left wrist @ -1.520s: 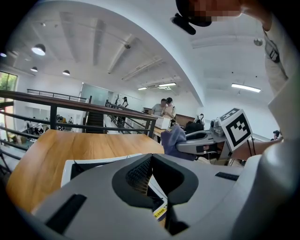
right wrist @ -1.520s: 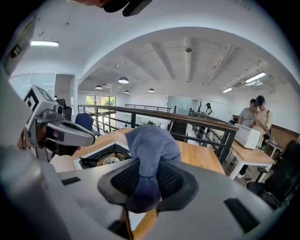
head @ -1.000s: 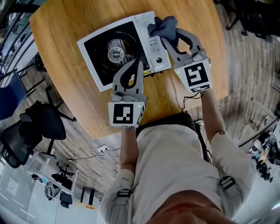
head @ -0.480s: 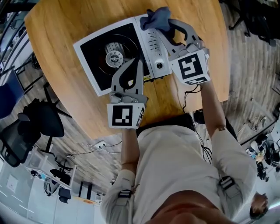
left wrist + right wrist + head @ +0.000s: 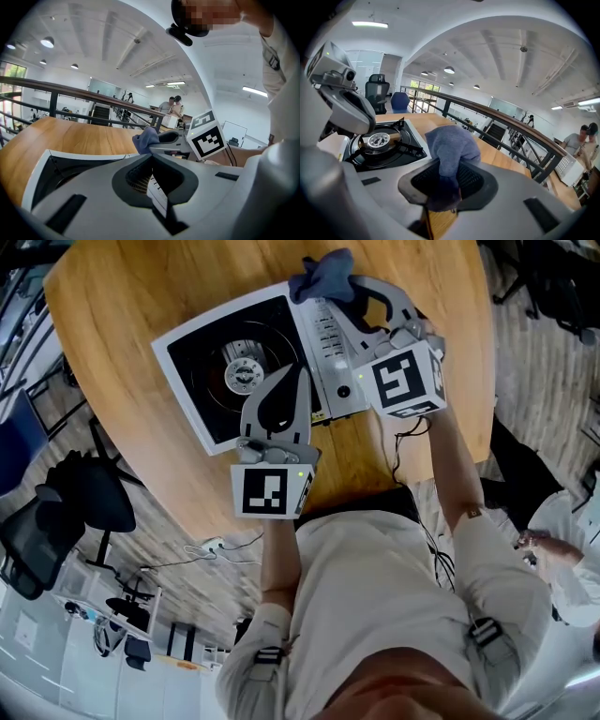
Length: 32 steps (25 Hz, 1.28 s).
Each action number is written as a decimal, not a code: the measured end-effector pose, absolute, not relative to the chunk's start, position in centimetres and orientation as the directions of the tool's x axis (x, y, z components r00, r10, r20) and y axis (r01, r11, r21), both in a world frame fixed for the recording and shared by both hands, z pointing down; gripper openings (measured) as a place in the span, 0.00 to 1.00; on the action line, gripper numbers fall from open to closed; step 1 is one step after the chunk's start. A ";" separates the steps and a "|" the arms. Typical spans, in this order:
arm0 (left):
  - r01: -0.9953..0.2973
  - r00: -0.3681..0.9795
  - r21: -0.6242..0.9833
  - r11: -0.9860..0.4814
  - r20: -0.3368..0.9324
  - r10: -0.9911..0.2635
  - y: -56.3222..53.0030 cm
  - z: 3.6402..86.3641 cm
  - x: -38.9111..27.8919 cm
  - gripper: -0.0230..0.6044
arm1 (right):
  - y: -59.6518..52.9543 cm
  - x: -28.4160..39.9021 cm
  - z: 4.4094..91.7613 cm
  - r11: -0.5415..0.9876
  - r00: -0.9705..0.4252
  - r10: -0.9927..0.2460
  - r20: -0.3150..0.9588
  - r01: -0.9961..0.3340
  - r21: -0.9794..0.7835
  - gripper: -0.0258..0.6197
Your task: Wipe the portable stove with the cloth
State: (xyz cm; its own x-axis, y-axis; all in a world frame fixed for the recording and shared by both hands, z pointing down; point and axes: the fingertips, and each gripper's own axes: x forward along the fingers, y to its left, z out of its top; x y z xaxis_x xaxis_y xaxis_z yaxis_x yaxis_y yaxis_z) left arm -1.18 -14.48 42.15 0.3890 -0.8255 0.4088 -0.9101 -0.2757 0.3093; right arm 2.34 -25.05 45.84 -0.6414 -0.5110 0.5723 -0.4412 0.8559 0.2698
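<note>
Right hand-held gripper (image 5: pixel 345 289) pinching cloth (image 5: pixel 323 276) over portable stove (image 5: pixel 199 341); table (image 5: pixel 131 287) beneath

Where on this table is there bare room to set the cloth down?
Bare wood lies between the stove and the table's left edge, and along its right edge beyond the right claw. Crowded: the stove's near side and control panel, under the left claw and the cloth.

Cloth (image 5: pixel 323 276): soft blue-grey fabric, matt and creased.
Stove (image 5: pixel 192 348): glossy black top, smooth white painted casing.
Burner (image 5: pixel 242 374): bare, dull metal.
Table (image 5: pixel 122 287): smooth wood with a light sheen.
Left gripper (image 5: pixel 298 373), right gripper (image 5: pixel 339 289): matt grey plastic.
</note>
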 end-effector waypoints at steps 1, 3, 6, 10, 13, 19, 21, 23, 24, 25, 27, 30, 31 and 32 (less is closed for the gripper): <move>-0.909 0.390 0.313 -0.275 0.409 -0.825 -14.5 42.2 -1.1 0.07 | -25.2 2.1 46.0 0.858 -0.643 -0.509 0.572 -0.436 0.273 0.21; -0.907 0.395 0.317 -0.278 0.407 -0.823 -14.6 42.2 -1.0 0.07 | -25.6 1.8 46.3 0.861 -0.645 -0.504 0.575 -0.427 0.276 0.21; -0.904 0.400 0.322 -0.281 0.404 -0.822 -14.7 42.4 -0.7 0.07 | -25.9 1.5 46.9 0.866 -0.643 -0.495 0.584 -0.419 0.273 0.21; -0.908 0.391 0.318 -0.272 0.412 -0.823 -15.0 42.7 -0.7 0.07 | -25.6 1.3 47.7 0.878 -0.644 -0.472 0.602 -0.403 0.257 0.21; -0.911 0.385 0.314 -0.268 0.413 -0.825 -15.2 42.7 -0.8 0.07 | -25.2 1.0 48.4 0.889 -0.651 -0.451 0.611 -0.391 0.240 0.21; -0.910 0.384 0.319 -0.264 0.413 -0.826 -14.8 42.5 -0.8 0.07 | -24.2 0.8 48.9 0.905 -0.661 -0.415 0.626 -0.373 0.206 0.21; -0.909 0.386 0.320 -0.266 0.410 -0.826 -14.6 42.3 -0.6 0.07 | -23.9 0.9 49.0 0.908 -0.655 -0.409 0.635 -0.364 0.209 0.21; -0.909 0.387 0.319 -0.268 0.409 -0.827 -14.5 42.2 -0.5 0.07 | -23.6 1.0 49.0 0.911 -0.651 -0.403 0.644 -0.357 0.209 0.20; -0.909 0.386 0.318 -0.268 0.408 -0.827 -14.5 42.1 -0.4 0.07 | -23.4 1.1 49.0 0.912 -0.651 -0.398 0.647 -0.354 0.205 0.20; -0.910 0.385 0.317 -0.267 0.407 -0.828 -14.4 42.0 -0.4 0.07 | -23.2 1.2 49.0 0.914 -0.651 -0.393 0.649 -0.353 0.199 0.20; -0.911 0.382 0.316 -0.265 0.406 -0.830 -14.2 41.8 -0.4 0.07 | -22.8 1.3 49.0 0.917 -0.653 -0.384 0.653 -0.350 0.191 0.20; -0.912 0.379 0.315 -0.262 0.405 -0.832 -13.9 41.5 -0.6 0.07 | -22.0 1.6 49.0 0.920 -0.653 -0.376 0.657 -0.348 0.181 0.20; -0.912 0.379 0.315 -0.262 0.405 -0.832 -13.8 41.5 -0.6 0.07 | -21.8 1.6 49.0 0.921 -0.653 -0.374 0.659 -0.348 0.178 0.20; -0.912 0.379 0.315 -0.262 0.404 -0.833 -13.6 41.4 -0.6 0.07 | -21.5 1.7 49.0 0.921 -0.652 -0.372 0.660 -0.349 0.175 0.20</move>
State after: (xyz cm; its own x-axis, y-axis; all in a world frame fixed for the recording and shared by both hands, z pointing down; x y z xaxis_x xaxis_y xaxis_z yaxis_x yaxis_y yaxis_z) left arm -0.61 -13.65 41.43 0.3787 -0.8326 0.4042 -0.9123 -0.2621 0.3147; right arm 1.66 -21.54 49.01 -0.6525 -0.3723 0.6600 -0.3485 0.9208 0.1748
